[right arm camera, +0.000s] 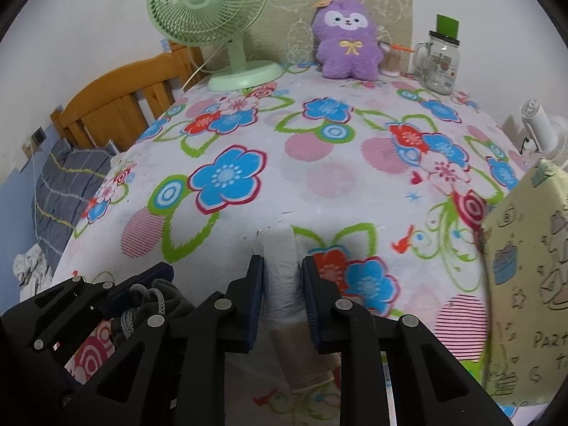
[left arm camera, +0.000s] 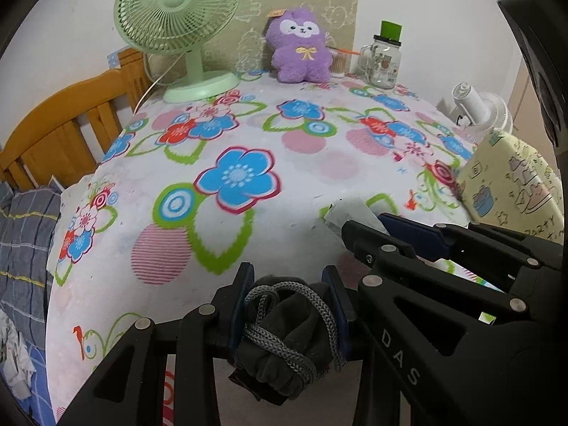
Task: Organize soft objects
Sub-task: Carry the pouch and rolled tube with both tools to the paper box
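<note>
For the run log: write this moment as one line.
left tongs: shut on dark drawstring pouch | right tongs: shut on white roll | surface: floral cloth

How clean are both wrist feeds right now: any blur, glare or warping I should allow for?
Left wrist view: strong fisheye bulge in the floral tablecloth, dark corner vignette, soft even light, no glare; the grey corded fabric bundle in the left gripper is sharp. Right wrist view: same warping; the yellow cartoon-print cushion smears at its edge.
</note>
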`<state>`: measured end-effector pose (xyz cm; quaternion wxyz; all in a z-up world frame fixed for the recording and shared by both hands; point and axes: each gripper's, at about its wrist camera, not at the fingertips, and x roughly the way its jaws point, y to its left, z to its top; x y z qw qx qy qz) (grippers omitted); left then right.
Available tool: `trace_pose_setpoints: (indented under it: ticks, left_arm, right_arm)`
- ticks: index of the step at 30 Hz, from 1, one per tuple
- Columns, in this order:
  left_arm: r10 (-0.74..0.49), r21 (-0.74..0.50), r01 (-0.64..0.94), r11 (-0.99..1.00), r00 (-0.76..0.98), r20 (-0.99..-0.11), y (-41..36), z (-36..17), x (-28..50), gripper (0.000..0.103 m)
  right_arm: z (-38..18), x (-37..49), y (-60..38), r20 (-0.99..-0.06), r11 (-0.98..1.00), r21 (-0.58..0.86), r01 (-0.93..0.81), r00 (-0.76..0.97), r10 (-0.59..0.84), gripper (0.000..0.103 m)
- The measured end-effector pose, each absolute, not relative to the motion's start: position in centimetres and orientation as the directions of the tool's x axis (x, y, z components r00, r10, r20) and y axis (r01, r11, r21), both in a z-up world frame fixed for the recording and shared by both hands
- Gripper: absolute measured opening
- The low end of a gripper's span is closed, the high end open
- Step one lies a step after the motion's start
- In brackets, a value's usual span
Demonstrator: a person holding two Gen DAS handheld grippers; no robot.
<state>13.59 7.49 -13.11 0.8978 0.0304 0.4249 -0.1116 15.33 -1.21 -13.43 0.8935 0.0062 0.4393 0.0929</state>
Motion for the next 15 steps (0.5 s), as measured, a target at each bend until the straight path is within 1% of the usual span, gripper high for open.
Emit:
trace_pose_setpoints:
  ticks: [15]
  left_arm:
    - [-0.174,-0.035,0.215,0.976,0.671,-0.721,3.0,-10.1,12.6,0.04]
  right_arm:
    - [-10.2,14.4,-6.1,-0.737,0.987,0.086,-0.133,0.659,0.153,0.024]
